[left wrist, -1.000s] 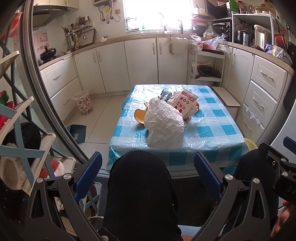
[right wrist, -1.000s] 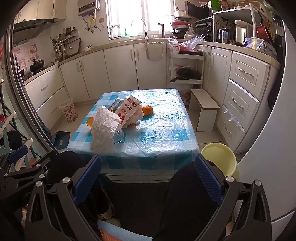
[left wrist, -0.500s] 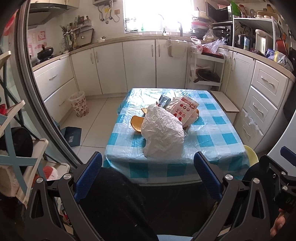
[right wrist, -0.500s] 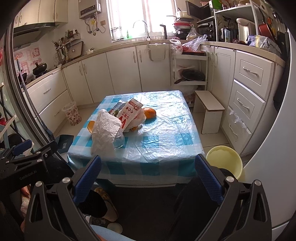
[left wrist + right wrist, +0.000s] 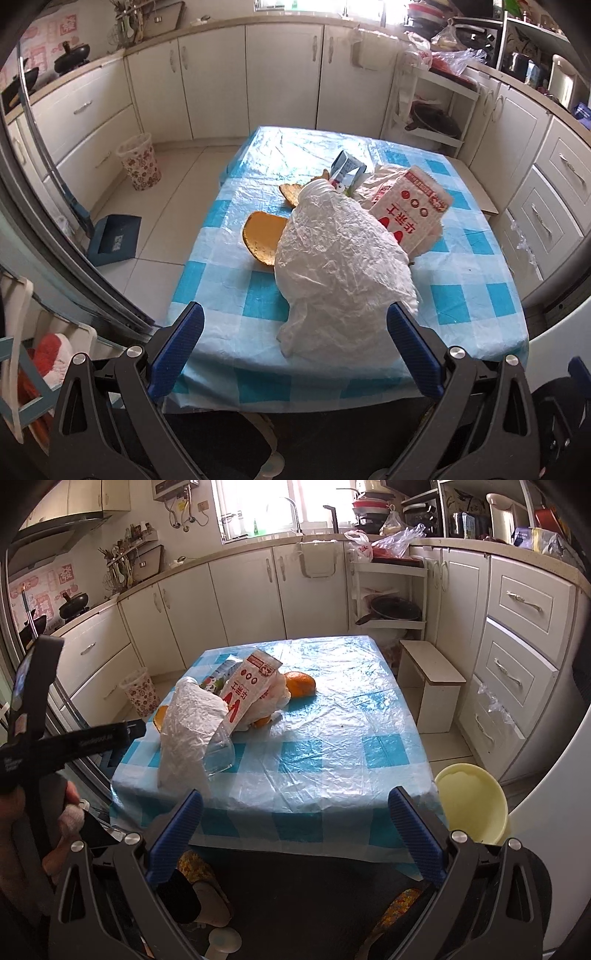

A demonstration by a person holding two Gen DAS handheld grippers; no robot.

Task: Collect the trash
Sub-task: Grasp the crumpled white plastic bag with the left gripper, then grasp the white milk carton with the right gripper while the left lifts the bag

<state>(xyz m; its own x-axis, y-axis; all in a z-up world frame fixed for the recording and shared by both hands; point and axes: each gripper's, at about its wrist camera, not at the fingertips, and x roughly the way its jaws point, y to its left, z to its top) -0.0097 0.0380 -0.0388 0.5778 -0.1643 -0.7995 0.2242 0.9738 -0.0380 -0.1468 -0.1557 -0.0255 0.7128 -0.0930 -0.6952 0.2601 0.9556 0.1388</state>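
i had both tools hanging short of the near edge of the counter [image 5: 236, 295], which wore a blue-and-white checked cloth under clear plastic. the left tool [image 5: 294, 347] had its blue pads spread wide apart with nothing between them, and the right tool [image 5: 294, 829] was the same, wide apart and gripping nothing.

the trash sat in one heap toward the left half of the counter. nearest to me in the left wrist view was a crumpled white plastic bag [image 5: 343, 266], bulging and reaching almost to the near edge. leaning against its far right side was a white carton with red print [image 5: 410, 206], tilted, and behind that a smaller blue-and-white carton [image 5: 347, 170], also tilted. to the left of the bag lay a piece of orange peel [image 5: 262, 240], inner side up, touching the bag, with a second peel piece [image 5: 290, 192] just beyond it.

from the right wrist view i saw the same bag [image 5: 188, 723] and red-print carton [image 5: 247, 686], plus an orange [image 5: 301, 683] on the far right side of the heap, just beside it. a clear plastic piece [image 5: 219, 753] rested against the near right of the bag.

on the floor, a patterned wastebasket [image 5: 139, 160] stood by the left cabinets, well apart from the counter, and a pale yellow basin [image 5: 471, 803] sat near the counter's near right corner.
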